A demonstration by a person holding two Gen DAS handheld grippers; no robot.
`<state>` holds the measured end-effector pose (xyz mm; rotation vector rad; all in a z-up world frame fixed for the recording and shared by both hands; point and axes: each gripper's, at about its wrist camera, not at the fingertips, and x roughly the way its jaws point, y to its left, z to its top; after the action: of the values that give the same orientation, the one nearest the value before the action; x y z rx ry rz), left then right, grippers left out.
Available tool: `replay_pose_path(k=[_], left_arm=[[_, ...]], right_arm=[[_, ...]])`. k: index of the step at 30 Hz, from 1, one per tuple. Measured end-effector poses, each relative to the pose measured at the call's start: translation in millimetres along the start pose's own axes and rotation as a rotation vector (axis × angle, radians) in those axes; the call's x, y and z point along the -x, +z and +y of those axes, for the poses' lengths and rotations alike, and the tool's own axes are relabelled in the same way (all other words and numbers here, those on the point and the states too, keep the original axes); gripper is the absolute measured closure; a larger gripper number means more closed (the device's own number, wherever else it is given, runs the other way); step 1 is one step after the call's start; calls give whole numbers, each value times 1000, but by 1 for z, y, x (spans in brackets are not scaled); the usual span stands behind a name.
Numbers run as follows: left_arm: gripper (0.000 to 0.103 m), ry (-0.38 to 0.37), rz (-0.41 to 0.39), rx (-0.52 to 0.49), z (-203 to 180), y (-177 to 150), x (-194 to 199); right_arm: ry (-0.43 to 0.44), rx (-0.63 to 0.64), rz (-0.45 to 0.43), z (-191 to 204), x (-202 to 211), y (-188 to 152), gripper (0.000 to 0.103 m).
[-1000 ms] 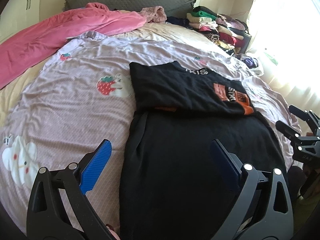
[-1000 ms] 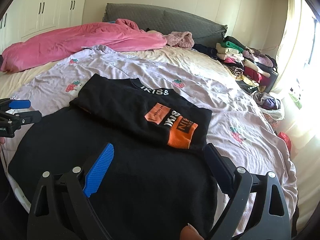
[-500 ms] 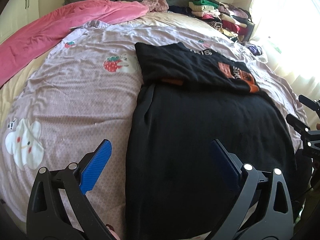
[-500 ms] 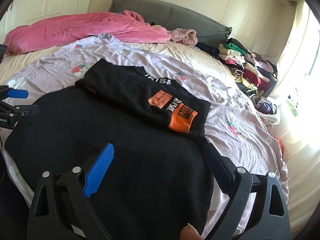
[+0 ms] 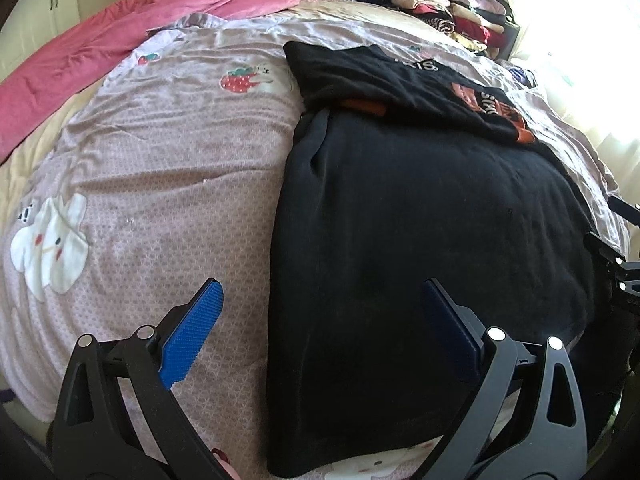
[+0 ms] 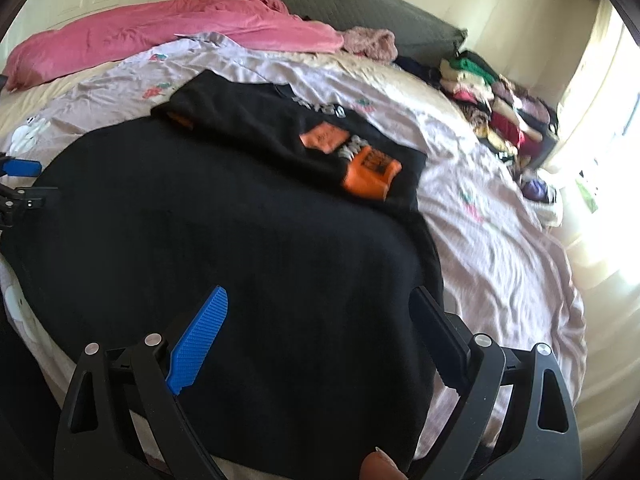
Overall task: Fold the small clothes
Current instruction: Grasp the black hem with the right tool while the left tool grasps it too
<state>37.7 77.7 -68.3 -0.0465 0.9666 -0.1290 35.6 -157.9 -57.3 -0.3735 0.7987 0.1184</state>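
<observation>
— Clothes first: where are they?
— Black garment lies flat on the lilac sheet; a folded black shirt overlaps its far edge, white lettering too blurred to read.
— Claws?
— Left gripper and right gripper both gape wide, holding nothing.

folded shirt behind spread garment | both on bed | apparently overlapping

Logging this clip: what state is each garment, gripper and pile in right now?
Left gripper: open, holding nothing.
Right gripper: open, holding nothing.
Plain black garment: spread flat, unfolded.
Black printed shirt: folded, lying across the plain garment's far edge.
Pink blanket: rumpled.
Clothes pile: stacked, folded.
</observation>
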Motion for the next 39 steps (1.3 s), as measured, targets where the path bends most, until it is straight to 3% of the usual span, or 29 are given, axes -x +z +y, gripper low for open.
replay_pose_path(k=[14,27,29,31,32,34,35,36,39], left_arm=[[11,10,44,-30,-4,-10,-10],[11,13,43,-18,-6,-16,-9],[11,12,43,-19,-6,-16,-9],[14,12,42,-19,-7,-17,-8],[15,6,42,-20,-8,-18,-8],[21,-1,40,-25,-9,-18,-6],[23,-5,40,-28,-10,-18,-6],[26,-9,37,-33,-11,-18,-5],[32,-21,34,-43,-14,-19,-2]], right_arm=[[-7,-80,113,-27,-9,-38,12],[22,-102,156,-31,-18,-47,13],[45,-100,162,-30,-19,-47,23],[88,-100,171,-28,-21,-48,46],[110,-97,169,-27,-21,-48,53],[132,-82,155,-26,-19,-47,85],[151,-78,147,-26,-17,-47,93],[171,-80,142,-26,-16,-46,100],[206,-88,124,-28,-11,-47,100]])
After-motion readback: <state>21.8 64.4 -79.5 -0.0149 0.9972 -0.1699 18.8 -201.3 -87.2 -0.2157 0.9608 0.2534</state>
